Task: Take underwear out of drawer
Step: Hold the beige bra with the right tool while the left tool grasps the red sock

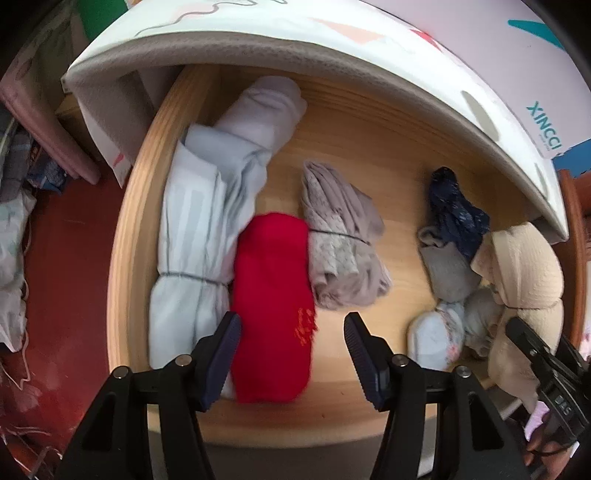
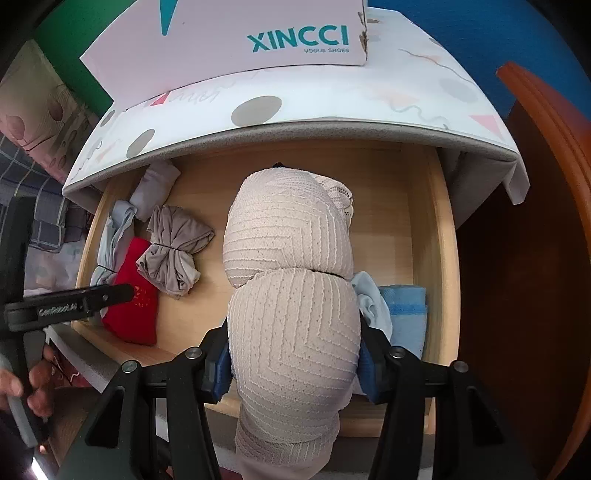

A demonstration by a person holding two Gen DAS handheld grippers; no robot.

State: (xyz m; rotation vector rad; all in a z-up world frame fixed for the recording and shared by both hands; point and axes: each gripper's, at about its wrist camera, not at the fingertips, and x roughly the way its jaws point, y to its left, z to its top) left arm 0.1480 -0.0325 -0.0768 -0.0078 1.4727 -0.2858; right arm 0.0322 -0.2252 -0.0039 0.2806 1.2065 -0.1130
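Observation:
A wooden drawer (image 1: 129,221) stands pulled out, with several rolled and tied garments lying in it. My left gripper (image 1: 292,319) hangs open over a red folded garment (image 1: 273,277). The garment lies between the fingers; the left pad is close to its edge, the right pad clear of it. A light blue tied bundle (image 1: 195,240) lies to its left and a grey-beige tied bundle (image 1: 340,240) to its right. My right gripper (image 2: 293,332) is shut on a cream knitted bundle (image 2: 291,295), held above the drawer (image 2: 443,240).
A patterned white top (image 2: 332,110) overhangs the drawer's back, with a XINCCI shoe box (image 2: 258,33) on it. Navy (image 1: 454,206) and grey (image 1: 447,266) pieces lie at the right, and a blue folded cloth (image 2: 406,314). An orange-brown wooden panel (image 2: 535,221) stands at the right.

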